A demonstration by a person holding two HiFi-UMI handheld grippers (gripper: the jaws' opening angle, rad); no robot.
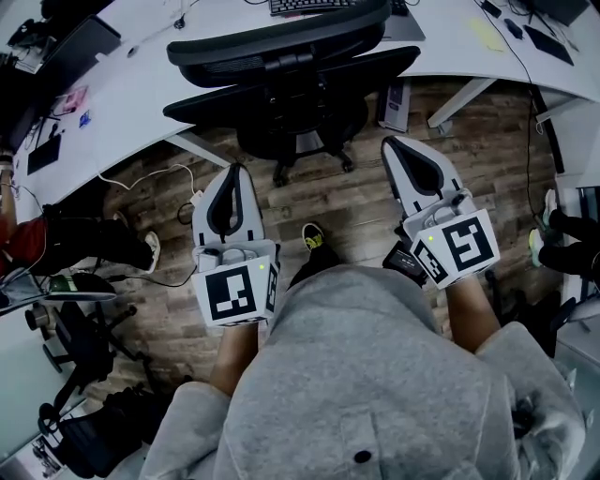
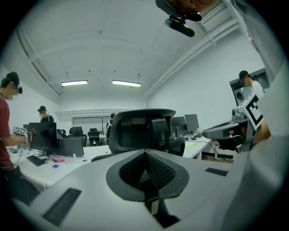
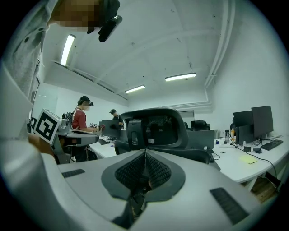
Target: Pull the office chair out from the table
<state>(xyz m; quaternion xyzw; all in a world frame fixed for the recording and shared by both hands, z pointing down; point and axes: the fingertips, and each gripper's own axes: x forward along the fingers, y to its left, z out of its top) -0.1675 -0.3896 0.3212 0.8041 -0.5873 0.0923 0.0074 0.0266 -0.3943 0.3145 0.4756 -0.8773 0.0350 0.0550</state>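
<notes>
Progress on the pull is nil, by my reading: the office chair sits at 12 o'clock in the head view, its seat tucked in at the white desk and its backrest facing the person. Neither gripper touches it. The left gripper, at 7 o'clock from the chair, and the right gripper, at 5 o'clock from it, are both clenched on nothing, jaws pressed together, with bare floor between them and the chair base. Each gripper view shows the backrest straight ahead, beyond the closed tips and apart from them. Everything seems left to do: reach the backrest, open, grasp it and draw the chair out

The floor is dark wood plank, with cables trailing at 9 o'clock below the desk edge. A keyboard lies on the desk at 12 o'clock. The room is an open office with long white desks, monitors, strip lights on a white ceiling, and other people standing at neighbouring desks
</notes>
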